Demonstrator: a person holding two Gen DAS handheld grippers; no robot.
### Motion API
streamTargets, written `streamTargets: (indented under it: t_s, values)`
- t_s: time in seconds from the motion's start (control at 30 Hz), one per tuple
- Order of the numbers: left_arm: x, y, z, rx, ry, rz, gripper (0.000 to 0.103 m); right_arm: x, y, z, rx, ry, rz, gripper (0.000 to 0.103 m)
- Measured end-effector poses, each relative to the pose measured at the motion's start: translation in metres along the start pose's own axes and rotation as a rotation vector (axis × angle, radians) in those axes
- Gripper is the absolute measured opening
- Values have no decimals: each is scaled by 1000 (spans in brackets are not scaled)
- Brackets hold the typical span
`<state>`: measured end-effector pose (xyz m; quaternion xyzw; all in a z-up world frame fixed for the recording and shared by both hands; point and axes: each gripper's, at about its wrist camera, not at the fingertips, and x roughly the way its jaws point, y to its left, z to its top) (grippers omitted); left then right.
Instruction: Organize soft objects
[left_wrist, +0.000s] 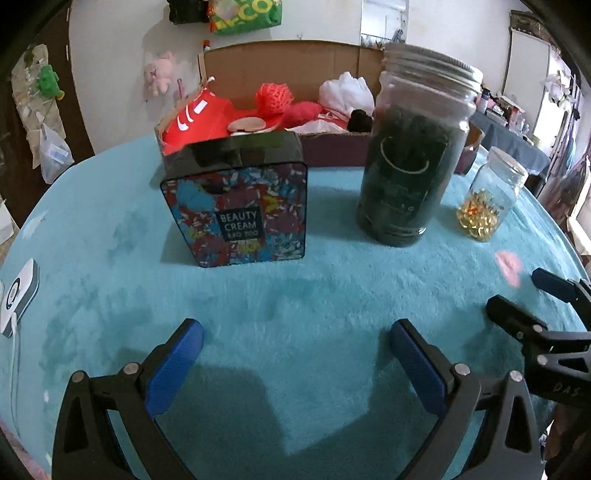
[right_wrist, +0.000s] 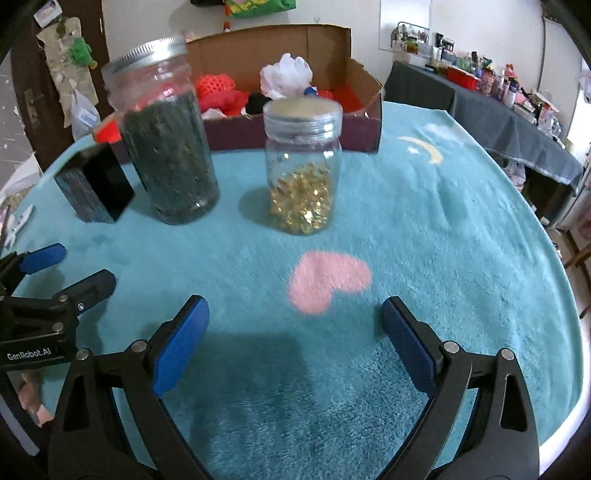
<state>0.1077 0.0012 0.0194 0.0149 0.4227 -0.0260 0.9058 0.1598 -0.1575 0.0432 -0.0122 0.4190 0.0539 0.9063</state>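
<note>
Both tongs released, nothing between the blue pads: left tongs (left_wrist: 295, 360) and right tongs (right_wrist: 295, 341) hang over the turquoise fleece surface (right_wrist: 443, 240). Soft objects sit in the cardboard box (right_wrist: 295, 136) at the far edge: red mesh sponge (left_wrist: 275, 96), white puff (right_wrist: 286, 75), red cap (left_wrist: 199, 118). Nearer, left to right: Beauty Cream tin (left_wrist: 236, 214), dark-filled jar (left_wrist: 410, 155), small jar of gold capsules (right_wrist: 301, 166).

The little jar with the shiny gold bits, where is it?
The small jar stands upright on the blue blanket, mid-frame in the right wrist view, right of the tall dark jar and in front of the cardboard box.
</note>
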Motion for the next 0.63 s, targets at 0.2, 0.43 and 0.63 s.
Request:
streamTargets:
  t_s: [0.2,0.43,0.63]
  values:
    - [-2,-1,-6,-7,-21,33,103,0,-3,-1,19,-12,-9,96]
    - [-3,1,-7,-23,-17,19,103,1,-3,0,22,-14,-17,96]
    - [-3,3,-4,-26,-16,17,103,1,-3,0,22,-14,-18,96]
